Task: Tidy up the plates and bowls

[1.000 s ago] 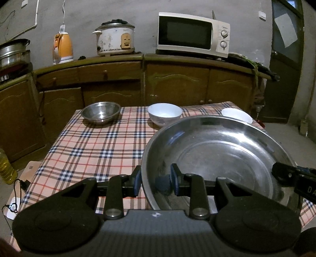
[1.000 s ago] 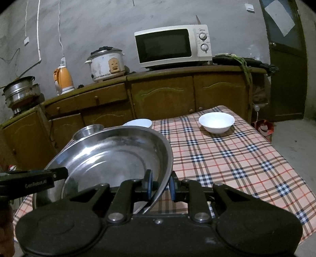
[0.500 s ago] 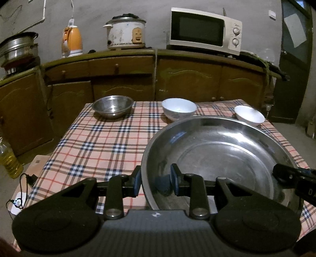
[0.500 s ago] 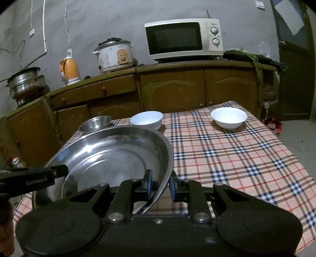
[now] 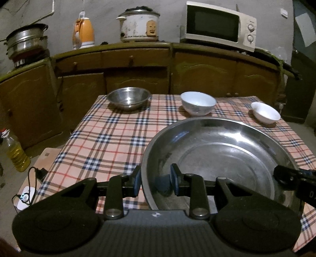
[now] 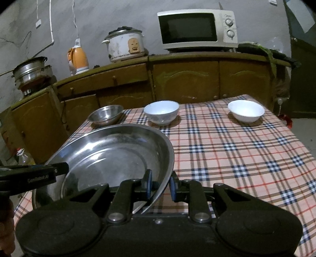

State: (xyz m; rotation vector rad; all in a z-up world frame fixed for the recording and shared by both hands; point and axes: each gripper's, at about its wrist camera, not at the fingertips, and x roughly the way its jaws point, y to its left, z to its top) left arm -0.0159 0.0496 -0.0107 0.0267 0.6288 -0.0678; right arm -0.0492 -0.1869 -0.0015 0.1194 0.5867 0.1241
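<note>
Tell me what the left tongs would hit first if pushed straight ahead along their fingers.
The left tongs already straddle the big steel basin's near rim, so probably its inner floor first. Beyond its far rim stands the larger white bowl, though depth is unclear.

Dim, yellowish indoor light, source unseen. Soft glare on the steel basin and faint sheen on the microwave. Weak shadows under the bowls. Strong fisheye bending at the edges, black vignetted corners. Slight grain and softness on the checked tablecloth.

Dim kitchen (grey wall), wooden cabinets
</note>
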